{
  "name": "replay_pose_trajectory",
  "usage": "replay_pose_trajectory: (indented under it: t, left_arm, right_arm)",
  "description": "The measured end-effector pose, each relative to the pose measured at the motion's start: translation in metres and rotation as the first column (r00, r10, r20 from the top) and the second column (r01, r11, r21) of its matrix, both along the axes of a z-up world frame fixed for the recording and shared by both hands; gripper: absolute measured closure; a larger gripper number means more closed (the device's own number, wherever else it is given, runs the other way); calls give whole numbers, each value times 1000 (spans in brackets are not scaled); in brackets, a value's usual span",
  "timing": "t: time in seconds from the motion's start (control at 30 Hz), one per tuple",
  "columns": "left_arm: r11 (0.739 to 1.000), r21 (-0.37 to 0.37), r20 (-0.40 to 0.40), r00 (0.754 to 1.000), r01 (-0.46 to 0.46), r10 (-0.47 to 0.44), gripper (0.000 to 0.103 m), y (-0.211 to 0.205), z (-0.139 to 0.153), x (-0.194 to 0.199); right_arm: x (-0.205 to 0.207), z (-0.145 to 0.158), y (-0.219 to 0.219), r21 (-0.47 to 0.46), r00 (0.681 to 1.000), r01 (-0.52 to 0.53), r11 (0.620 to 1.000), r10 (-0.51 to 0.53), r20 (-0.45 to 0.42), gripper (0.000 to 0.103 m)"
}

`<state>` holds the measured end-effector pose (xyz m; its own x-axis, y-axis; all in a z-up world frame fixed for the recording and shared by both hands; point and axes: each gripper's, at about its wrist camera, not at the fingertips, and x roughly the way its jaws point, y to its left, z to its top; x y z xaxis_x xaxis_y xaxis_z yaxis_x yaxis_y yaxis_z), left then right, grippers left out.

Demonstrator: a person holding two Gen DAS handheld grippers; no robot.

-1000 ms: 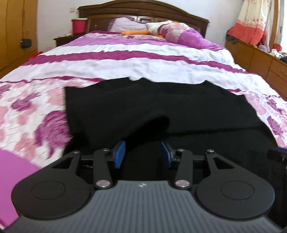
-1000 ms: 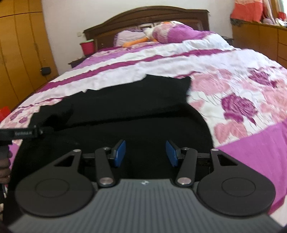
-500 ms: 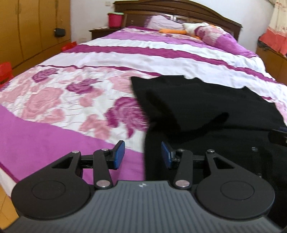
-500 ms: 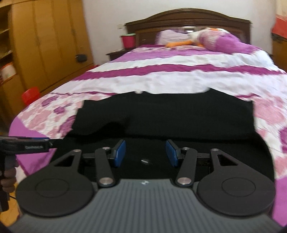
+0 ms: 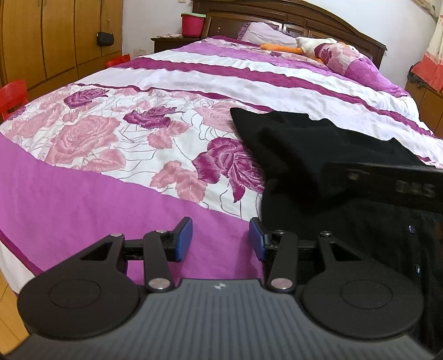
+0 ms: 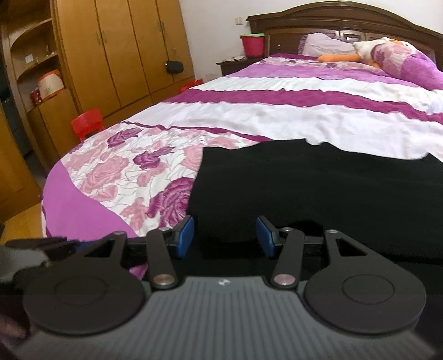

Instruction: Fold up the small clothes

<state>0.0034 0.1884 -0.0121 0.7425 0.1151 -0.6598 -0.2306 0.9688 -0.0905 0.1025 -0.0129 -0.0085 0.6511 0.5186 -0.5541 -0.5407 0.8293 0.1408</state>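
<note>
Right now the black garment (image 6: 318,193) lies at twelve o'clock of your right gripper (image 6: 224,234) but at two o'clock of your left gripper (image 5: 220,238), its long axis crosswise, both jaws apart and empty.

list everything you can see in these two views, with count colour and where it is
black garment: 1, black, spread on the near part of the bed
bedspread: 1, purple, white and pink roses, covering the bed
headboard: 1, dark wood, far end of bed
pillow: 1, pale lilac, against headboard
plush duck: 1, white with orange, by the pillow
bucket: 1, red, on the nightstand
wardrobe: 1, tan wood, left wall
small bag: 1, black, hanging on wardrobe
stool: 1, red, floor beside bed
left gripper: 1, black with blue pads, open, empty
right gripper: 1, same, open over garment edge
</note>
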Motion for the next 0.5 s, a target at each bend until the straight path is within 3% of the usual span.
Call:
replay_pose_trajectory:
  t: [0.4,0.47,0.5]
  left_arm:
    - [1000,-11,7,1000,-3,3,51,4,-6,2]
    - [1000,-13,7,1000,-8,8,51,4,-6,3]
    - [1000,-13,7,1000,-9,9,51,5,-6,3]
  right_arm:
    - [24,-36,29,-101,998,-55,993,53,-20,51]
    - [25,-36,28,-98,998,-59,993,58,-13,63]
    - [25,-35,27,-106,999,-50,993,50,-2,74]
